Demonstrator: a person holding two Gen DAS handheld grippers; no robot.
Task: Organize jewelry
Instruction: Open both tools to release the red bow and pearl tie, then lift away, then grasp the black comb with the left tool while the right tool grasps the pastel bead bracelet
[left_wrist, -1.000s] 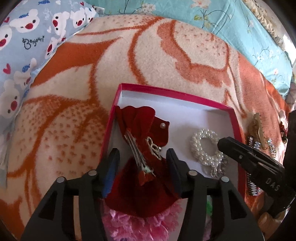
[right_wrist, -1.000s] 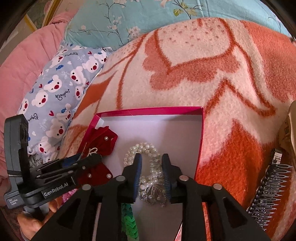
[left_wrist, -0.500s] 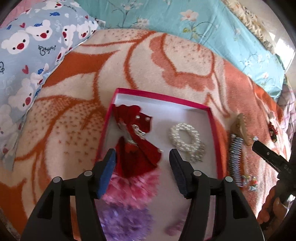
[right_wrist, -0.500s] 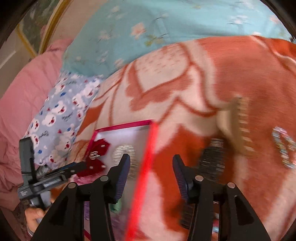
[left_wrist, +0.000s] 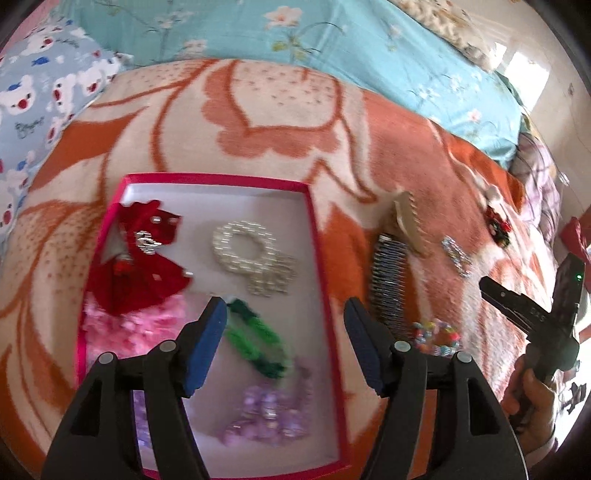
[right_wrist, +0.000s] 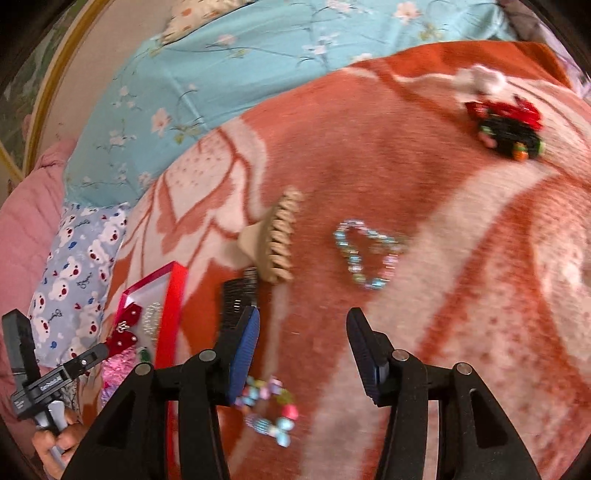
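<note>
A red-rimmed box (left_wrist: 317, 258) with a white floor lies on the blanket. It holds a red bow (left_wrist: 142, 266), a pearl bracelet (left_wrist: 247, 251), a pink scrunchie (left_wrist: 129, 328), a green hair tie (left_wrist: 255, 336) and a purple piece (left_wrist: 269, 417). My left gripper (left_wrist: 284, 343) is open and empty above the box's right half. My right gripper (right_wrist: 301, 354) is open and empty above the blanket, right of the box (right_wrist: 173, 306). Near it lie a black comb (right_wrist: 236, 299), a beige claw clip (right_wrist: 277, 240), a crystal bracelet (right_wrist: 365, 254) and a colourful bead bracelet (right_wrist: 269, 410).
An orange and cream blanket (right_wrist: 461, 221) covers the bed. A red and black hair piece (right_wrist: 509, 125) lies far right. A bear-print pillow (left_wrist: 40, 96) and a turquoise floral sheet (left_wrist: 295, 40) lie behind. The right gripper (left_wrist: 517, 306) shows at the left view's edge.
Both grippers have pulled back from the box and opened. The right gripper let go of the pearl bracelet and swung right over the loose items. The left view shifted right and back.
</note>
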